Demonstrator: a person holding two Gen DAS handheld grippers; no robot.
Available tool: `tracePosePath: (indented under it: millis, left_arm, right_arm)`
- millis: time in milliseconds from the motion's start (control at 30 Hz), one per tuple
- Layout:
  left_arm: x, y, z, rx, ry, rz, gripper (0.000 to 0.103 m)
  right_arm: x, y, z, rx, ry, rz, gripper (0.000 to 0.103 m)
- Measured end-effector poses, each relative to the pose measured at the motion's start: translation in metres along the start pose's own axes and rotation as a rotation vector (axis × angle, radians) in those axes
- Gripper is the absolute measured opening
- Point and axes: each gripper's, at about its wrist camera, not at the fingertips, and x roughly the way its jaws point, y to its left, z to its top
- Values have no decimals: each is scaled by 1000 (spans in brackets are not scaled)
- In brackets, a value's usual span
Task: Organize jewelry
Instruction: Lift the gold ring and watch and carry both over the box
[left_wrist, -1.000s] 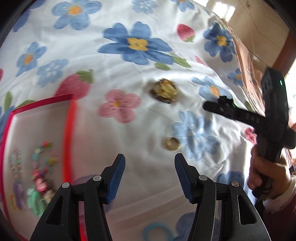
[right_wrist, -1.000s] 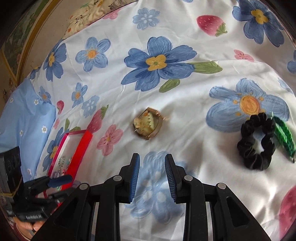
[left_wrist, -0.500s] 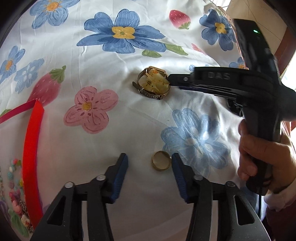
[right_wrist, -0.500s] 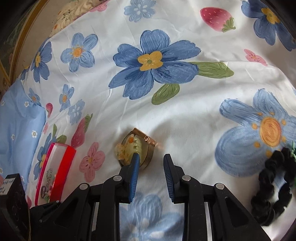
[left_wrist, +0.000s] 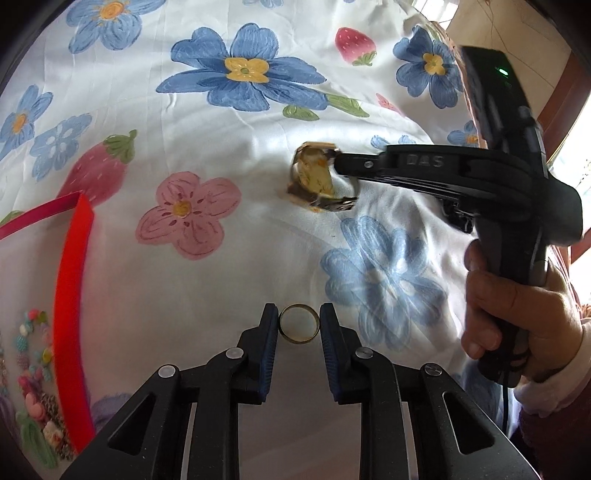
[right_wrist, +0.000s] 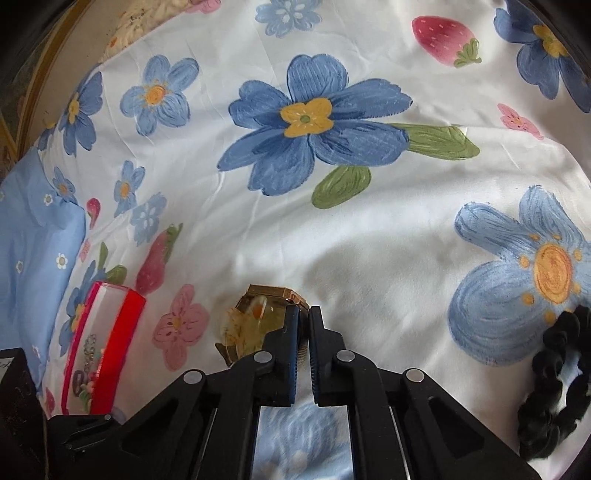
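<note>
A gold ring (left_wrist: 298, 324) lies on the flowered sheet between the fingertips of my left gripper (left_wrist: 298, 322), whose jaws stand close on either side of it, touching or almost touching. My right gripper (right_wrist: 303, 323) is shut on the band of a gold wristwatch (right_wrist: 258, 323); the left wrist view shows that gripper (left_wrist: 338, 162) holding the watch (left_wrist: 314, 177) at the sheet. A red-rimmed tray (left_wrist: 70, 280) with several beaded bracelets (left_wrist: 33, 354) lies at the left; it also shows in the right wrist view (right_wrist: 118, 332).
A black scrunchie (right_wrist: 554, 376) lies on the sheet at the right. A pale blue pillow (right_wrist: 33, 266) lies at the far left. The person's right hand (left_wrist: 517, 306) grips the right handle close to my left gripper.
My left gripper moved forward and narrowed its jaws around the ring. My right gripper closed on the watch band and the watch tipped up from the sheet.
</note>
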Motion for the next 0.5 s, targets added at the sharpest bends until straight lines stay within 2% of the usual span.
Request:
tracePosePath:
  millis: [267, 500]
  left_arm:
    - [-51, 17, -20, -40, -58, 11, 22]
    - [-99, 36, -42, -75, -110, 48, 22]
  right_arm:
    - [-38, 18, -16, 14, -41, 75, 4]
    - [-51, 43, -39, -2, -28, 115, 5]
